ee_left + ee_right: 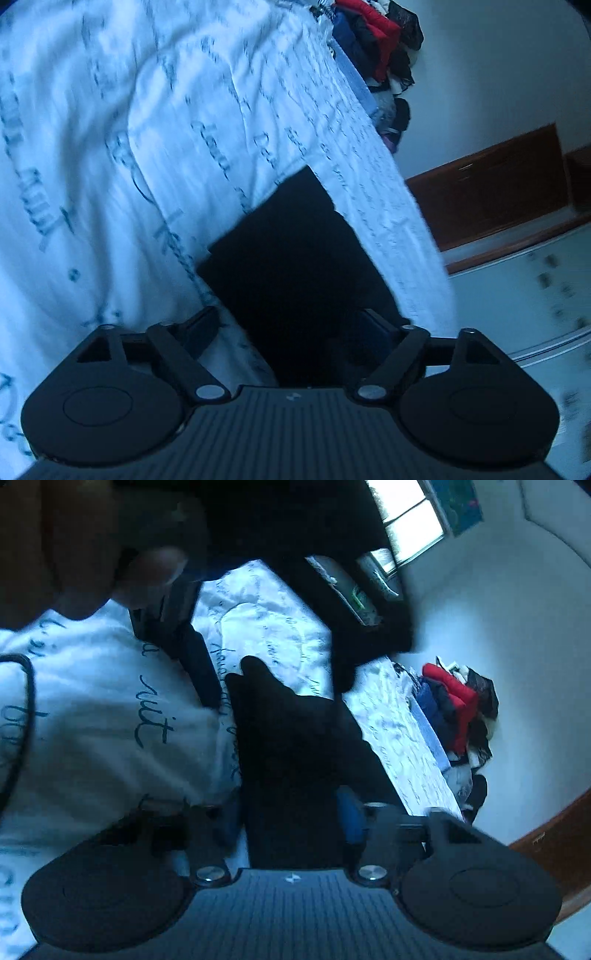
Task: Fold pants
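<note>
Black pants (291, 254), white bedspread (110, 110) with dark script lettering, red and blue clothes pile (454, 705)

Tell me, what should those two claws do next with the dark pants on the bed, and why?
Probably close the left gripper on the pants. Its jaws stand wide apart with the dark cloth lying between them, not pinched. The right gripper also has cloth between its fingers. With both holding, the pants could be lifted off the bedspread and folded.
</note>
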A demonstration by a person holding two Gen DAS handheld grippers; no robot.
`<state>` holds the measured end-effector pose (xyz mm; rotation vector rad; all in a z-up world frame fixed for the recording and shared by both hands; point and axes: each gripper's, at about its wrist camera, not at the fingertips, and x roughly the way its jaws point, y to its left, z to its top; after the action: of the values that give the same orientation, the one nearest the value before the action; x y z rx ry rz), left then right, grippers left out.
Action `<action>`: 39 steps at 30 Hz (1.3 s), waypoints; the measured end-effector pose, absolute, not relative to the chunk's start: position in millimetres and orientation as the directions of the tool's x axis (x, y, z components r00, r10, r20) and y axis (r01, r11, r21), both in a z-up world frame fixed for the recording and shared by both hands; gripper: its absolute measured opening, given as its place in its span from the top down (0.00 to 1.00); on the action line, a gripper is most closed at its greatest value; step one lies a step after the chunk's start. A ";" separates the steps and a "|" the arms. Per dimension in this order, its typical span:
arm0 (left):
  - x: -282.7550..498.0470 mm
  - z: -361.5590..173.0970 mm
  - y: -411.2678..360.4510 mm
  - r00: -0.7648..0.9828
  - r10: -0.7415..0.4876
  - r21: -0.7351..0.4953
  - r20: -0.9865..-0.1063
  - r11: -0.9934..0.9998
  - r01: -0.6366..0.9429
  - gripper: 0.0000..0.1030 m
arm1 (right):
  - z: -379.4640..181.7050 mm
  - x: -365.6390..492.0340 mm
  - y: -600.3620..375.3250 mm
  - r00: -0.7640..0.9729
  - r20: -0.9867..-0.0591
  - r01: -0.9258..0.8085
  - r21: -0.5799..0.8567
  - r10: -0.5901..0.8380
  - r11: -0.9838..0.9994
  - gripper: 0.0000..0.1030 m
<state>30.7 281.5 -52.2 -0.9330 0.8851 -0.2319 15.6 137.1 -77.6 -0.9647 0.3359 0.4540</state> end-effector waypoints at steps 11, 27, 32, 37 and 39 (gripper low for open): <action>75.2 -70.3 262.5 0.638 -0.669 -0.905 -0.381 0.409 -0.112 0.18 | -6.6 70.1 62.4 0.707 -0.510 -0.604 -0.076 0.490 0.793 0.86; 100.7 -63.8 238.8 0.634 -0.579 -0.749 -0.512 0.663 0.000 0.41 | -31.3 109.9 44.6 0.650 -0.671 -0.538 -0.076 0.356 0.839 0.86; 101.1 -57.5 225.4 0.645 -0.491 -0.637 -0.586 0.770 0.008 0.65 | -30.7 123.0 26.3 0.635 -0.658 -0.510 0.039 0.406 0.859 0.86; 94.6 -46.9 208.7 0.667 -0.404 -0.515 -0.626 0.856 0.035 0.71 | -31.6 124.9 20.1 0.642 -0.654 -0.494 0.047 0.401 0.868 0.85; 92.9 -41.8 200.1 0.676 -0.364 -0.464 -0.640 0.885 0.038 0.71 | -26.8 123.6 17.3 0.652 -0.636 -0.487 0.067 0.414 0.871 0.85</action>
<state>92.9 200.1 -41.8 -0.4389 0.8017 -0.2343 123.6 17.3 -26.8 -0.1128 0.6923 0.5128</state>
